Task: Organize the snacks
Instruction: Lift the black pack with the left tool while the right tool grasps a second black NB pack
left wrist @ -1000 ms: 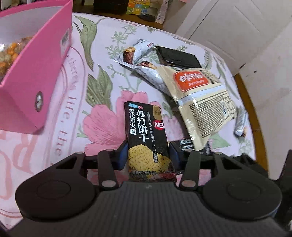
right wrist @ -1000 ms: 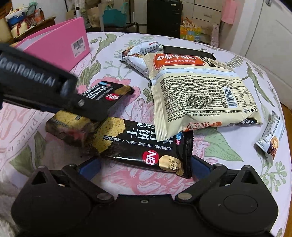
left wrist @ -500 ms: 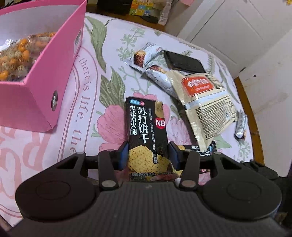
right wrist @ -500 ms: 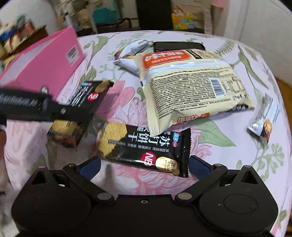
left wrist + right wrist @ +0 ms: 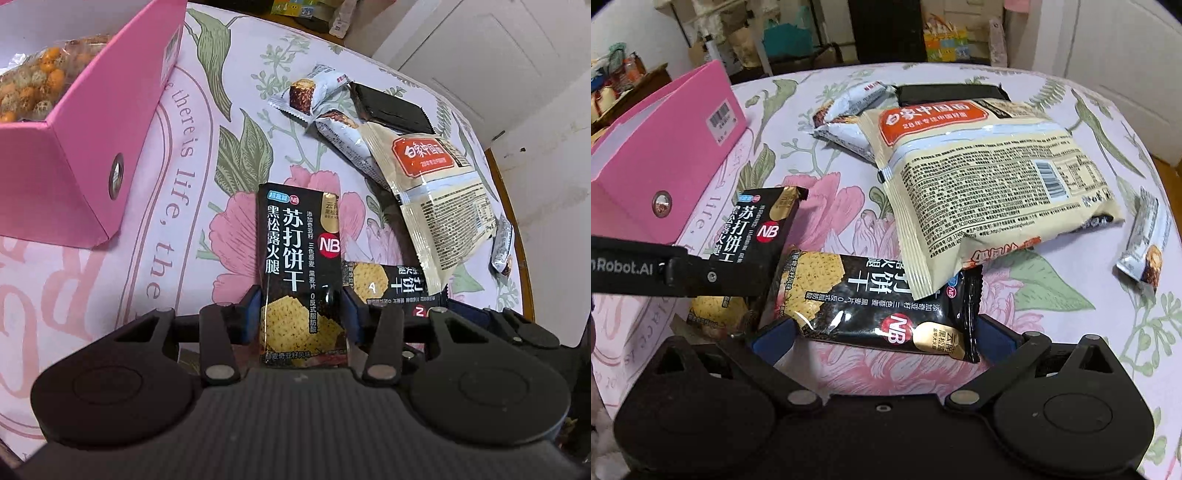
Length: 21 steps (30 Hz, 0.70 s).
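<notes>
**Two cracker packs, one in each set of fingers**

On the far left of the worktop (image 5: pixel 177 229), a pink box (image 5: pixel 85 155) stands open-topped on the floral cloth; a bag of orange and speckled snacks (image 5: pixel 29 92) lies inside it. Metal eyelet on its near face.

Just right of the box: left gripper (image 5: pixel 301 310), fingers drawn in to a narrow gap and pressed on both long edges of a black cracker pack (image 5: pixel 295 266). Pack stands lengthwise away from the camera, lower end between the blue pads, top end out over a pink flower print. From the right wrist view the same pack (image 5: pixel 753 236) sits tilted, raised off the cloth, with the left gripper's black finger (image 5: pixel 687 271) across it.

Next right: second black cracker pack (image 5: pixel 879 302), lying flat and crosswise on the cloth. Right gripper (image 5: pixel 882 332) has its fingers wide apart, one blue pad at each short end of this pack; whether the pads press on it, cannot tell. Its upper right corner is tucked under a large cream noodle bag (image 5: pixel 990 192).

Behind the noodle bag: two small white bar wrappers (image 5: pixel 314 92) and a flat black packet (image 5: pixel 391 110), touching one another.

Far right, well apart from the rest: a small silver wrapped bar (image 5: pixel 1145 243) near the worktop's edge.
</notes>
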{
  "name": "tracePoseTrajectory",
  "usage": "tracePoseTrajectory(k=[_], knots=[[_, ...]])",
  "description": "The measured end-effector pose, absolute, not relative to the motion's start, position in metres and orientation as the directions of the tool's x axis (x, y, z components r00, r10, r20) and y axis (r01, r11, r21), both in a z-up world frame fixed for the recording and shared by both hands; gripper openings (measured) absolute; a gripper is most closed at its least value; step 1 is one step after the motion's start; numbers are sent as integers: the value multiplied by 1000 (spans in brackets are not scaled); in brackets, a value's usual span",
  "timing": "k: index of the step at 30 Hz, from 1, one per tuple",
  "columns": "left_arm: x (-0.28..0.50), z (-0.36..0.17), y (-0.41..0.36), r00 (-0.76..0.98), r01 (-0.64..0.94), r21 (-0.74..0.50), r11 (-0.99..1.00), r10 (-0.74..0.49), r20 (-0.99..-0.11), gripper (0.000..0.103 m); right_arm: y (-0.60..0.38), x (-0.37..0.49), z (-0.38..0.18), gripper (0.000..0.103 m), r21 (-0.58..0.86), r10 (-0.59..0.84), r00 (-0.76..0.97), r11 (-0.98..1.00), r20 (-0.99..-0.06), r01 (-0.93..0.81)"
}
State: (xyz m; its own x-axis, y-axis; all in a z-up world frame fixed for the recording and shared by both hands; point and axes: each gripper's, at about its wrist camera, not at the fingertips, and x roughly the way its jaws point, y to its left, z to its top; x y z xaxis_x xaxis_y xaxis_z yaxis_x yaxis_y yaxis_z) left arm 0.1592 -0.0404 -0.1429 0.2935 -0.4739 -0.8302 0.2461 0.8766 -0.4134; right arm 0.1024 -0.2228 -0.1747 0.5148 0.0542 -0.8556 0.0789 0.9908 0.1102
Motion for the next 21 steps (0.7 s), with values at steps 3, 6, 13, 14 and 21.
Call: tracePoseTrajectory(k=[3,6,13,14,21], knots=[[158,-144,-44,295,256,-403,879,-468,-833,44,-224,101,-175,103,110,63,523,992,-850,60],[157,-142,-45,286,260,-406,876,-471,-834,43,-227,98,-171,99,141,77,536,987,-841,79],[157,-134,-40,238,250,-415,875,-471,-850,42,-239,81,-153,60,187,92,519,973,-850,134],[156,-132,-39,237,252,-407,878,-464,-854,42,-241,77,-150,56,198,103,516,971,-851,133],[150,-120,-39,295,280,-328,902,-406,-865,41,-223,56,-138,62,201,227,398,974,-889,-107]])
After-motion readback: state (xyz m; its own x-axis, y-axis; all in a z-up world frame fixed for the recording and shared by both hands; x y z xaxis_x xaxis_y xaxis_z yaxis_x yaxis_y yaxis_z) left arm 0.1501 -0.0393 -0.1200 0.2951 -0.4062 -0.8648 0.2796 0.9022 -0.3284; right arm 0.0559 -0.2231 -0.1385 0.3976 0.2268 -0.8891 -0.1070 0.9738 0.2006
